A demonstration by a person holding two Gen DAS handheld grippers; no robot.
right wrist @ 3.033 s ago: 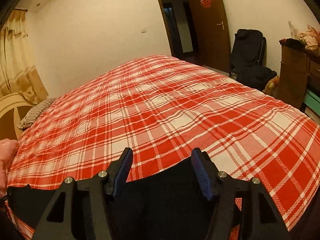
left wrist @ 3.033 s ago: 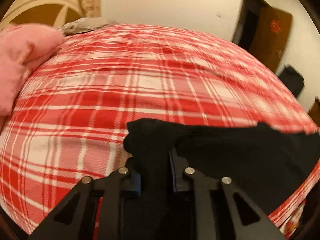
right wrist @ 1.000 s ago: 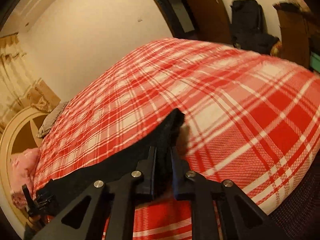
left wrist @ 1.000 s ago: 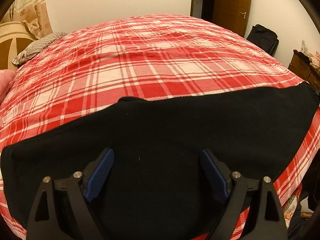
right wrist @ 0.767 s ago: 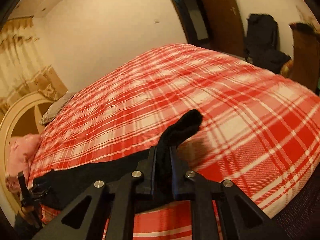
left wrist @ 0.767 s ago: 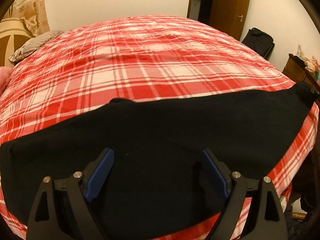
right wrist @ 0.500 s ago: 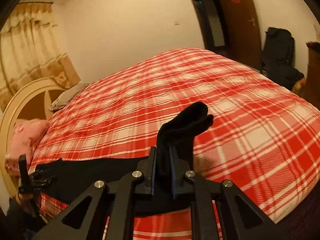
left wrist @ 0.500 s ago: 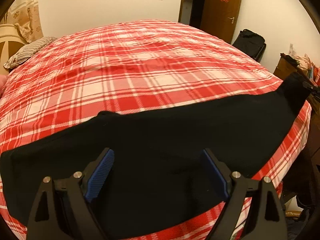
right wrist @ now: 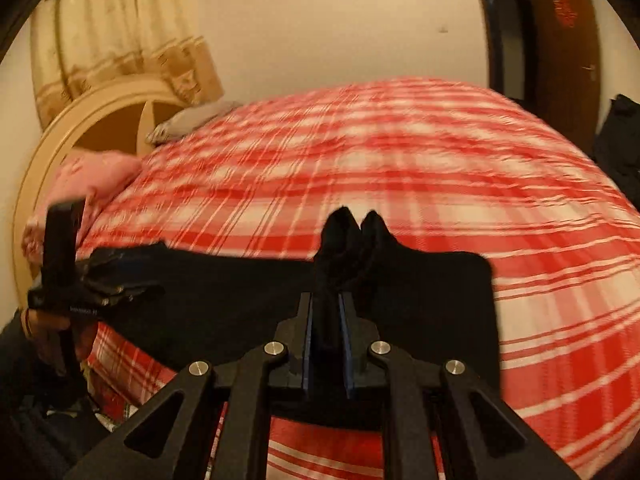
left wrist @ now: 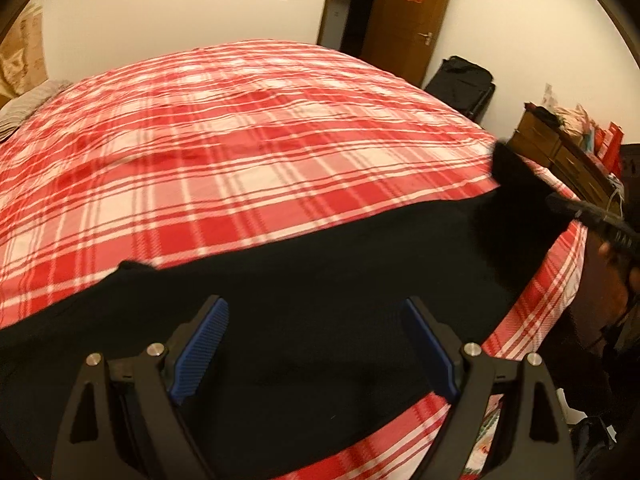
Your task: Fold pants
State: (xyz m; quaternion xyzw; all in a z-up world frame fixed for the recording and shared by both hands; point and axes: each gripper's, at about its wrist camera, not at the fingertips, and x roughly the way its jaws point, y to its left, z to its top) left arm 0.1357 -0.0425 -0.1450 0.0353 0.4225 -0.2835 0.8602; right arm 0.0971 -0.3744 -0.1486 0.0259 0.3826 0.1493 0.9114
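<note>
On the plaid bed (left wrist: pixel 248 168), we are pinching the black pants (right wrist: pixel 420 300) in our right gripper (right wrist: pixel 326 344), while our left gripper (left wrist: pixel 316 344) is hovering wide open above them.

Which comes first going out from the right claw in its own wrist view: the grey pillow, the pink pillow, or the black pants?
1. Black pants: clamped in the right claw, bunched end poking up beyond it.
2. Pink pillow: far left, by the headboard.
3. Grey pillow: behind the pink one, at the bed's far corner.
</note>
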